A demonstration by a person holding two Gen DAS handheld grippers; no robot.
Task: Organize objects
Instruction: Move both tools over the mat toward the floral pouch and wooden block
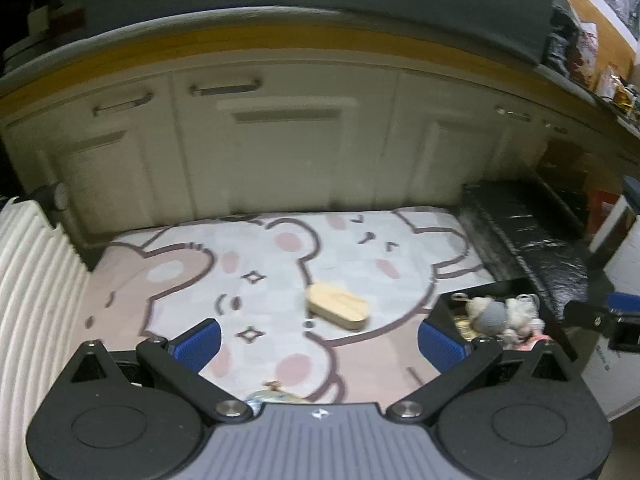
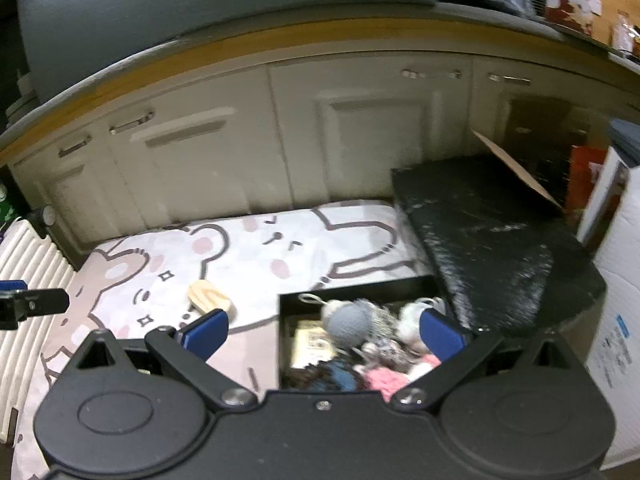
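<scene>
grippers wide apart, empty | wooden block on mat | box full

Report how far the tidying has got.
Done: the black box already holds several knitted toys, including a grey ball and something pink.
In hand: nothing; the left gripper and the right gripper are both open and empty.
Left: the wooden block lies on the cartoon mat, outside the box. A small item at the left view's bottom edge is unclear.
</scene>
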